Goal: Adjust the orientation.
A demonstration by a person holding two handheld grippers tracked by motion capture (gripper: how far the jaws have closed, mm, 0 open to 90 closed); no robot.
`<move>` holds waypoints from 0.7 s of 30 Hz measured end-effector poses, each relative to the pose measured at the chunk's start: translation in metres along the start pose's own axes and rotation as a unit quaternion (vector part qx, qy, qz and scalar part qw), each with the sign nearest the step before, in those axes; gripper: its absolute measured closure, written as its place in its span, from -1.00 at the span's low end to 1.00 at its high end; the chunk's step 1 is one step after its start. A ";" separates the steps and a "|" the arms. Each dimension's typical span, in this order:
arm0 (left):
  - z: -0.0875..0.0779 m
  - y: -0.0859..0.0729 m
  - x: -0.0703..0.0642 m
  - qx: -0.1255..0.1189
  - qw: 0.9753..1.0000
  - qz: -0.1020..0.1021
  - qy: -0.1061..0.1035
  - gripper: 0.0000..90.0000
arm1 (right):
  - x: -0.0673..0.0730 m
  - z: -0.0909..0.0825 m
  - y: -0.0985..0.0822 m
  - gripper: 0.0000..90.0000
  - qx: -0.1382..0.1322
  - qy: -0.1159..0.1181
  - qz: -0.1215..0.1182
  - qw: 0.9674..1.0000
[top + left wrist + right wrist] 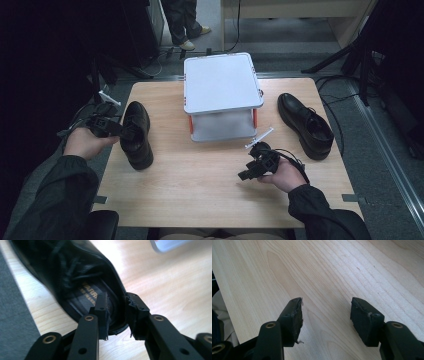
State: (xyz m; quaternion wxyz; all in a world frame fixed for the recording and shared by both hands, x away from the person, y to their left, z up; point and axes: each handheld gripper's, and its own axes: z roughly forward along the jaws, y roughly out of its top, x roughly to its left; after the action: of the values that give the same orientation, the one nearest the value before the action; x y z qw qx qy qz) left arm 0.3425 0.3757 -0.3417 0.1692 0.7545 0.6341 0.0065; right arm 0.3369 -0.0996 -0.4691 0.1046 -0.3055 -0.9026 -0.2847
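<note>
A black leather lace-up shoe [136,132] lies on the left of the wooden table [200,195], toe toward me. My left gripper [126,131] reaches in from the left at its heel. In the left gripper view the shoe [75,270] has its heel wall between the jaws of that gripper [117,302]: one pad sits inside the opening and the other outside, with a gap showing beside the rim. The matching shoe [306,125] rests at the right of the table. My right gripper [246,174] hovers open over bare wood [325,312], holding nothing.
A white two-level shelf [221,82] with orange posts stands at the table's far middle; its corner [167,245] shows in the left gripper view. A person's legs [182,25] stand beyond the table. Black tripod legs [345,55] and cables lie on the floor at the right.
</note>
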 end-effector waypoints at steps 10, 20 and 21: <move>0.003 -0.012 0.034 0.000 0.996 -0.079 0.027 0.37 | 0.001 0.004 0.006 -0.03 0.006 0.006 -0.007 1.000; 0.030 -0.012 0.038 0.011 0.994 -0.100 0.031 0.37 | 0.002 0.005 0.007 -0.03 0.011 0.006 -0.007 1.000; 0.034 -0.011 0.038 0.015 0.994 -0.102 0.034 0.37 | 0.002 0.005 0.007 -0.03 0.011 0.006 -0.007 1.000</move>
State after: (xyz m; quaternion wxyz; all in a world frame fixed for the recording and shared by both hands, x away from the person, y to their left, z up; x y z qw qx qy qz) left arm 0.3476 0.4055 -0.3847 0.1361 0.6876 0.7132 0.0057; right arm 0.3396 -0.0911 -0.4698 0.1116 -0.2966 -0.9070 -0.2774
